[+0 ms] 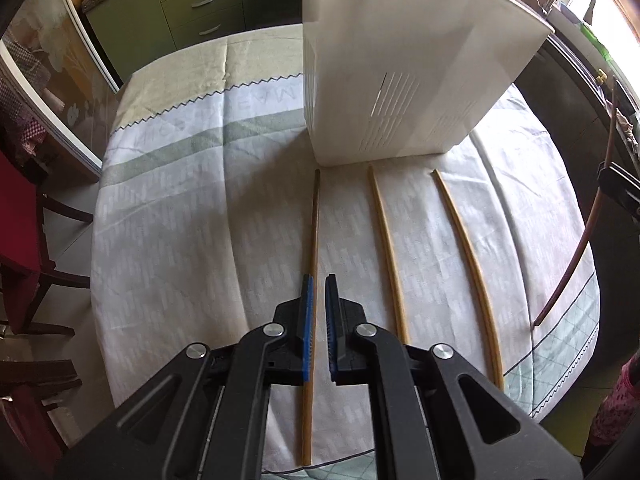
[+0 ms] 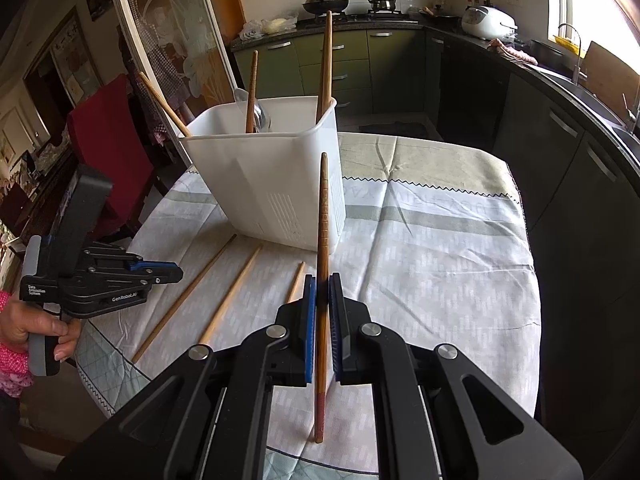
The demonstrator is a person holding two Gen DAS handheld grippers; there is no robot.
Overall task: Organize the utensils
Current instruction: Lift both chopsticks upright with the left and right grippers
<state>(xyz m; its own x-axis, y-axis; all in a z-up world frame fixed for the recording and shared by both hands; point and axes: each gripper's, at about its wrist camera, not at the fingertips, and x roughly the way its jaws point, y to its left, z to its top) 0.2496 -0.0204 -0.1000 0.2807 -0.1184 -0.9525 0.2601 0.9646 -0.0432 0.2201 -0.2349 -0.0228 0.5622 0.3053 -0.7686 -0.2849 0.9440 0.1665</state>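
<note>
Fingers (image 2: 308, 320) of the right gripper (image 2: 322, 292) clamped shut on a dark chopstick (image 2: 323, 220), gripped low on its length, with the patterned red end poking out below and the long tapered part rising in front. Long axis nearly upright, tipped slightly away toward the white utensil holder (image 2: 256, 184), tip level with the holder's front wall and below its rim. Holder straight ahead of these fingers and close, its open top higher than the tip: likely a lift first, then a carry forward over the rim, then a drop tip-down beside the chopsticks (image 2: 251, 88) and spoon (image 2: 260, 114) standing inside. Right hand clearly the nearer one for that move. Fingers (image 1: 331, 300) of the left gripper (image 1: 319, 280) closed with nothing between them, hanging over the surface (image 2: 440, 260) on the near side of the holder, pointing steeply down. Directly beneath, a brown chopstick (image 1: 314, 232) lying flat, long axis running from the near edge of the surface straight toward the holder's base, in line with the finger gap. Two paler chopsticks (image 1: 386, 248) (image 1: 470, 256) roughly parallel to it, between it and the right gripper, far ends just short of the holder.
</note>
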